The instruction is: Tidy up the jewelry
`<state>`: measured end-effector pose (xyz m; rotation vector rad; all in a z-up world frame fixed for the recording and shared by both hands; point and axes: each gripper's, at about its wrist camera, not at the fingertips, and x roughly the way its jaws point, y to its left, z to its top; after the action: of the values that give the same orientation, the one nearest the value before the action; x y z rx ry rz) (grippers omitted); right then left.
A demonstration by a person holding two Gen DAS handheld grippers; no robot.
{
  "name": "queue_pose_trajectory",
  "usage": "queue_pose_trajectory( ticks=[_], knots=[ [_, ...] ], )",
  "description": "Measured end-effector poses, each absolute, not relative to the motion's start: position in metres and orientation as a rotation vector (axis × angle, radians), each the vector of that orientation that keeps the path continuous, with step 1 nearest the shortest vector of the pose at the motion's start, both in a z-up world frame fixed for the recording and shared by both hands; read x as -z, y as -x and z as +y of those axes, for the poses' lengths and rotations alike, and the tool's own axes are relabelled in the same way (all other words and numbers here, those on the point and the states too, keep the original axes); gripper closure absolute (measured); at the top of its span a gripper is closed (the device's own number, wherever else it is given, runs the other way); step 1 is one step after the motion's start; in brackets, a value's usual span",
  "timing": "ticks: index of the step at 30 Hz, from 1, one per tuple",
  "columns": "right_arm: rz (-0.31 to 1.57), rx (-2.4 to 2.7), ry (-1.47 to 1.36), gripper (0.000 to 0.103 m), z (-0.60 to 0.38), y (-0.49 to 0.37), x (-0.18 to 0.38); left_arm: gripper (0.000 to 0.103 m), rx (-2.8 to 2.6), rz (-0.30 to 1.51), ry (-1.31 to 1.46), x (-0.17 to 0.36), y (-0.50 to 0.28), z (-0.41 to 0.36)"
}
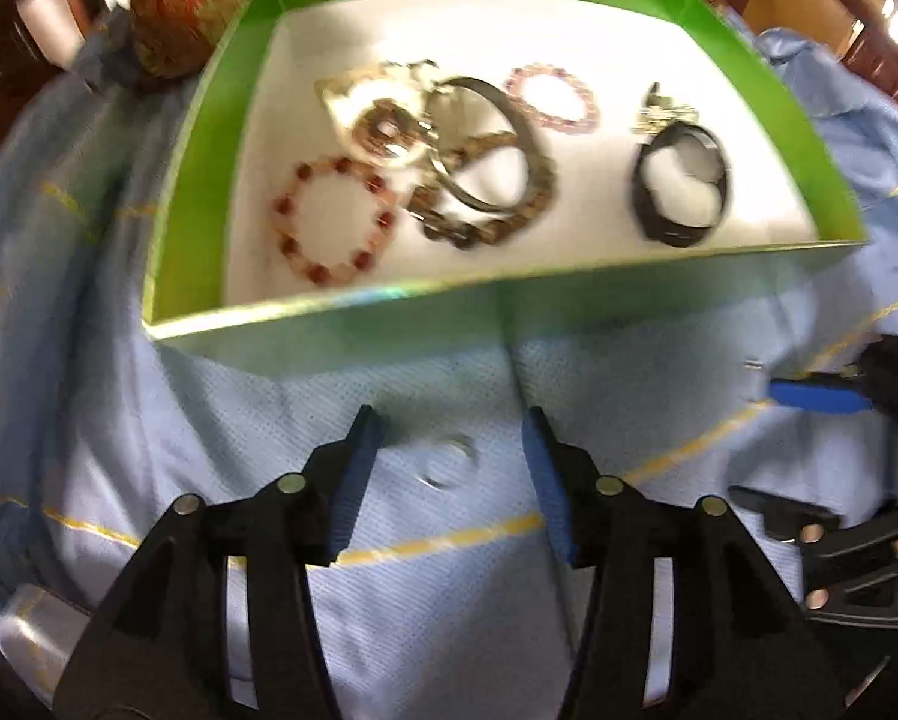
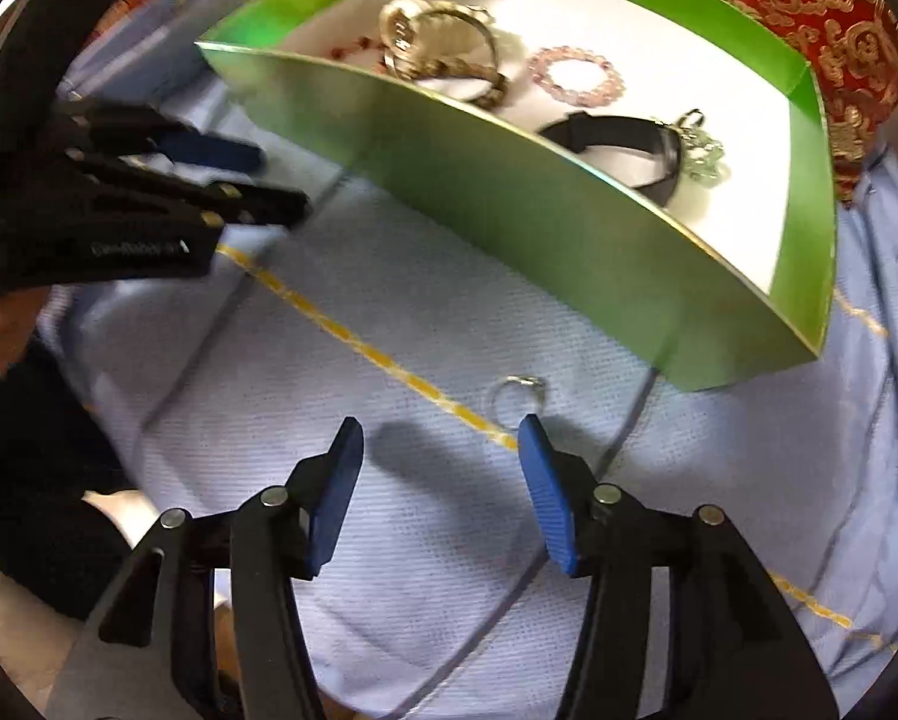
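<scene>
Left wrist view: woven pale-blue cloth (image 1: 425, 630) with yellow stitched lines covers the surface. On it stands a shallow green cardboard box (image 1: 191, 180), white-floored, holding beaded bracelets (image 1: 338, 222), a metal bangle (image 1: 496, 144) and a black strap watch (image 1: 679, 183). A small silver ring (image 1: 449, 462) lies on the cloth between the left gripper (image 1: 451, 438) pads, untouched. The right gripper (image 2: 440, 441) stands parted, empty, ring (image 2: 517, 393) beside its right fingertip.

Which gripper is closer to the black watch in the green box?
Right, probably. The black watch lies at the box's right end, the right gripper's side; the left gripper hovers further left. Both are outside the box.
</scene>
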<state>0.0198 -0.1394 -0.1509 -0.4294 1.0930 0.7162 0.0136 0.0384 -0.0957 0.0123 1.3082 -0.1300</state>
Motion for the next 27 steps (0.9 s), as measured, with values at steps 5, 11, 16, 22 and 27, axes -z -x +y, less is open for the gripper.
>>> queue_pose_trajectory(
  ticks=[5, 11, 16, 22, 27],
  knots=[
    [1.054, -0.645, 0.448, 0.050, -0.139, -0.019, 0.145, 0.053, 0.194, 1.326, 0.151, 0.089, -0.013, 0.050],
    [1.056, -0.587, 0.456, 0.049, -0.138, -0.029, 0.155, 0.048, 0.123, 1.323, 0.150, 0.091, -0.019, 0.060],
    [1.055, -0.593, 0.466, 0.044, -0.132, -0.028, 0.157, 0.066, 0.106, 1.296, -0.046, 0.095, -0.011, 0.036],
    [1.051, -0.593, 0.477, 0.042, -0.130, -0.016, 0.161, 0.068, 0.089, 1.299, 0.000, 0.094, -0.014, 0.050],
    [1.050, -0.592, 0.477, 0.042, -0.131, -0.016, 0.161, 0.065, 0.103, 1.285, -0.129, 0.095, -0.007, 0.041]
  ],
)
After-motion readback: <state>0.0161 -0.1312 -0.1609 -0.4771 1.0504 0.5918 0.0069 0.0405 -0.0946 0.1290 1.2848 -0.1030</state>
